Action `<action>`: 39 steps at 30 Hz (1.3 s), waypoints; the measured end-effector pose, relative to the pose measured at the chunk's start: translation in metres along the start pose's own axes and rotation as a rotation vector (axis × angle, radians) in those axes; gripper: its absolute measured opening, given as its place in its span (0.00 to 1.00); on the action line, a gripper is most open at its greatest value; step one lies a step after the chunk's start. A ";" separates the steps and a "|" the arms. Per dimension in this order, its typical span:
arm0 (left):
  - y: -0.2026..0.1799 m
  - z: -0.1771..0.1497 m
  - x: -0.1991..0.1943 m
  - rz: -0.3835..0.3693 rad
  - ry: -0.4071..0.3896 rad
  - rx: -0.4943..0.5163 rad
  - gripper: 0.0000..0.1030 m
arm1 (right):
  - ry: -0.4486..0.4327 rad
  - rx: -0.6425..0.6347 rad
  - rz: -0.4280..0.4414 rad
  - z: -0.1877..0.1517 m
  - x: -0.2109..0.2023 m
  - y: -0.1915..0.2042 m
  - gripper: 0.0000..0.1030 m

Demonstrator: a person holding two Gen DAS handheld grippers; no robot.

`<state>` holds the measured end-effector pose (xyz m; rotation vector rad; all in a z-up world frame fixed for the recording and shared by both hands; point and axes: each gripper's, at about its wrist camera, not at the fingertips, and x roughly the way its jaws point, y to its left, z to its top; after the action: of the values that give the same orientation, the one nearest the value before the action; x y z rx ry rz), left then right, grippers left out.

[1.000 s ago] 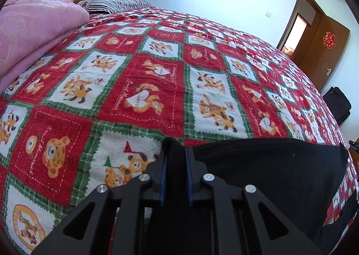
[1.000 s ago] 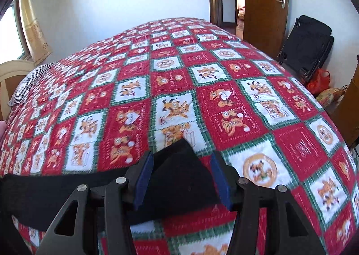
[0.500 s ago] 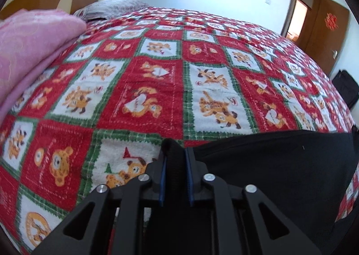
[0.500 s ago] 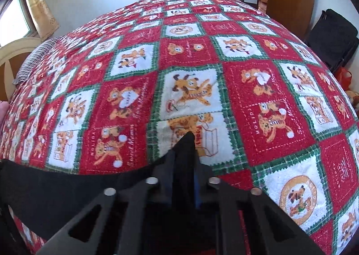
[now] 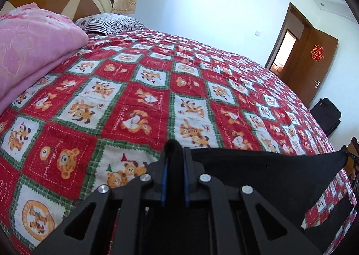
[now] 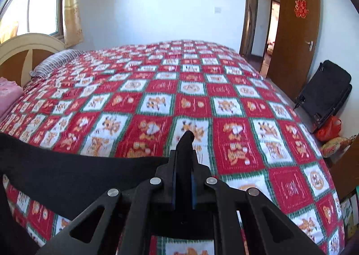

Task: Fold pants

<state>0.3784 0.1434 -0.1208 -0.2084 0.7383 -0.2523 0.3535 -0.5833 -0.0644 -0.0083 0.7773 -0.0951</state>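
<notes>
Bed quilt [image 5: 139,107], red check; black pants [image 5: 264,178], 1 pair, stretched above its near edge; left gripper [image 5: 174,160] and right gripper [image 6: 184,160], 2, each clamped on a corner: lift level, keep taut.

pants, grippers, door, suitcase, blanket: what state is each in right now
pants: black, pinched at two corners, edge stretched between the grippers
left gripper: shut on pants
right gripper: shut on pants
door: open
suitcase: closed, leaning at the wall
blanket: pink, folded on the bed
</notes>
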 end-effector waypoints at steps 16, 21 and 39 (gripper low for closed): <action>-0.002 0.000 0.023 0.041 0.060 0.036 0.12 | 0.158 0.054 -0.026 -0.013 0.057 -0.012 0.08; 0.001 0.004 -0.007 -0.022 -0.028 0.006 0.12 | -0.038 0.053 -0.015 -0.010 0.001 0.000 0.08; 0.033 -0.068 -0.113 -0.335 -0.195 -0.083 0.12 | -0.282 0.083 0.105 -0.146 -0.167 0.062 0.06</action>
<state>0.2568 0.2015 -0.1067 -0.4311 0.5176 -0.5129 0.1382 -0.5028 -0.0544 0.0964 0.4904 -0.0255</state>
